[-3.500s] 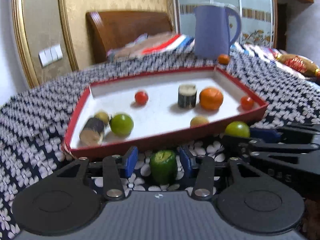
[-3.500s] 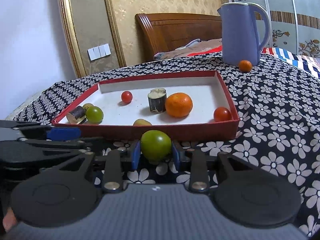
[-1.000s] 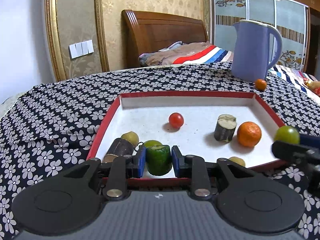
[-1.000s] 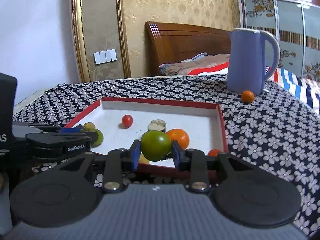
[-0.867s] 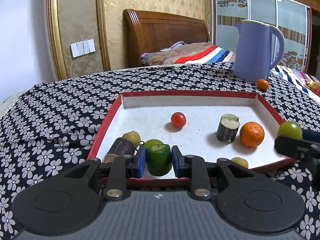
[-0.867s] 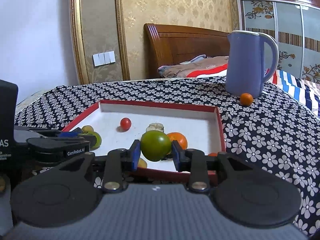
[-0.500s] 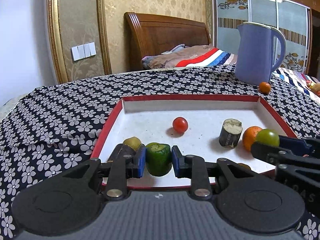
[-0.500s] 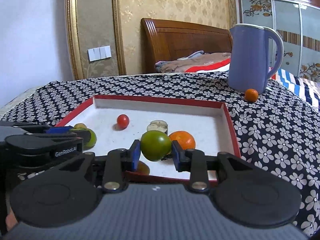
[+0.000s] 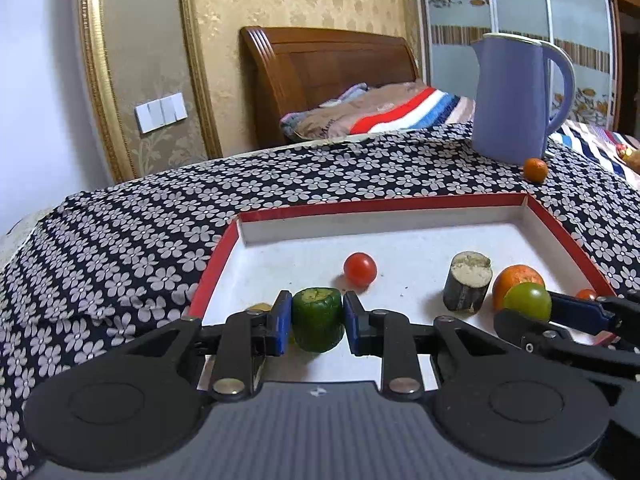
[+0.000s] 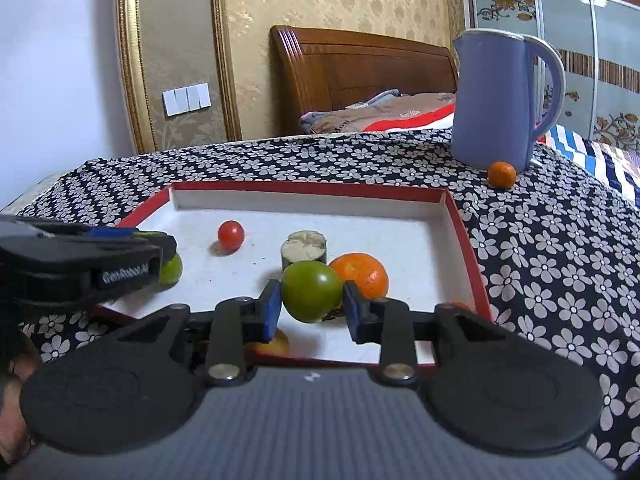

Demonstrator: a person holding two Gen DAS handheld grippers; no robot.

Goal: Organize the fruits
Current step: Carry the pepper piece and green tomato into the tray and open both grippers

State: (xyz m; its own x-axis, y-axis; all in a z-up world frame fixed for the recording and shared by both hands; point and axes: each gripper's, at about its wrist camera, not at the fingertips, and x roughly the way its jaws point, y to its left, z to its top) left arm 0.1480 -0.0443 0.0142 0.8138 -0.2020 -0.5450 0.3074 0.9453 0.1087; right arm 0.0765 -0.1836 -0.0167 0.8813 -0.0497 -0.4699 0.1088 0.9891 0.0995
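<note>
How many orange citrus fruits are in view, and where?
2. One large orange lies in the red tray, just behind the green tomato held in the right gripper. One small orange sits on the floral cloth beside the blue jug. Others may be hidden.

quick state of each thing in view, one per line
left claw: shut on green pepper chunk
right claw: shut on green tomato
red tray: holding fruit
orange: in tray
small orange: outside tray, by jug
blue jug: upright
</note>
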